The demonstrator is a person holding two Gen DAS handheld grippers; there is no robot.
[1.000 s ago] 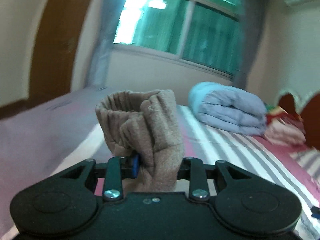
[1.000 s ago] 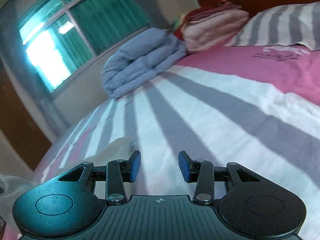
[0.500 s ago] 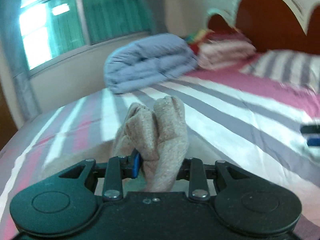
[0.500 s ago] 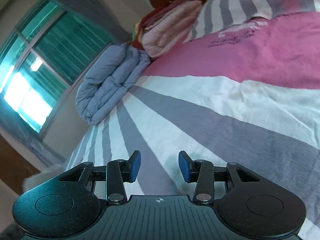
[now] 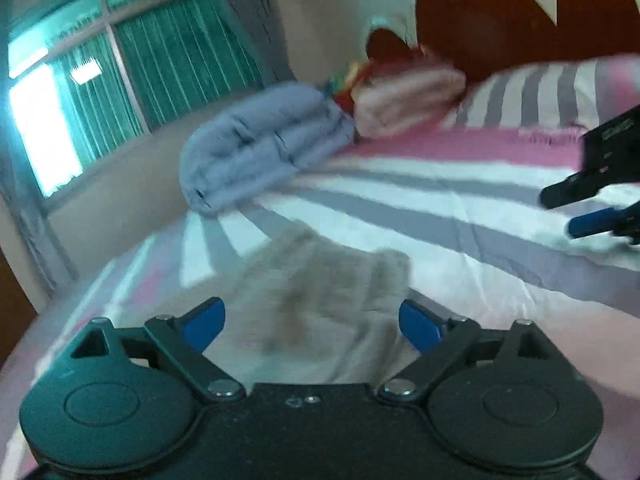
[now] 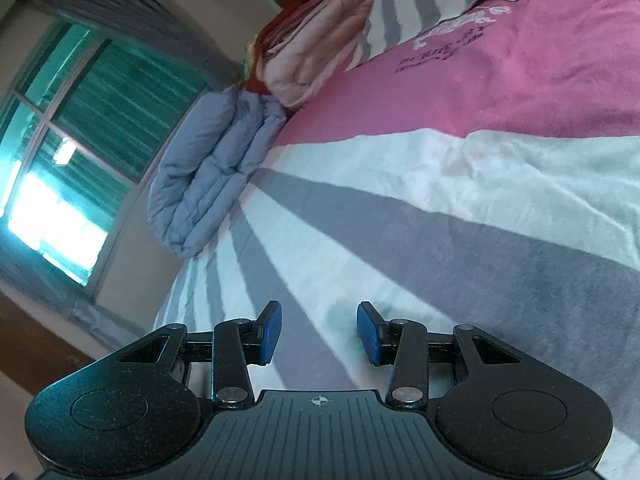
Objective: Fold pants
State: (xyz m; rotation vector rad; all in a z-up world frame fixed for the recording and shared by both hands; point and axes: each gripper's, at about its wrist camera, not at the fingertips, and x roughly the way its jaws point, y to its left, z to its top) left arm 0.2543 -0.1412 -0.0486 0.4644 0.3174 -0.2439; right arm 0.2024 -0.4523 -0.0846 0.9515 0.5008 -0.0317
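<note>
The tan pants [image 5: 320, 292] lie blurred on the striped bedsheet [image 5: 460, 216], just in front of my left gripper [image 5: 312, 322]. The left gripper is wide open and holds nothing; the pants sit between and beyond its blue pads. My right gripper [image 6: 319, 332] is open and empty, low over the grey and white stripes of the sheet [image 6: 460, 240]. It also shows in the left wrist view [image 5: 596, 200] at the right edge, over the sheet. The pants are not in the right wrist view.
A folded blue-grey quilt [image 5: 260, 148] lies at the far side of the bed, with pink folded bedding [image 5: 404, 100] and a striped pillow [image 5: 540, 96] against the dark wooden headboard [image 5: 480, 24]. A window with green curtains [image 5: 160, 72] is at the left.
My left gripper opened and let go of the bunched pants, which now lie on the bed. Both cameras swung toward the headboard. The right gripper stayed open.
</note>
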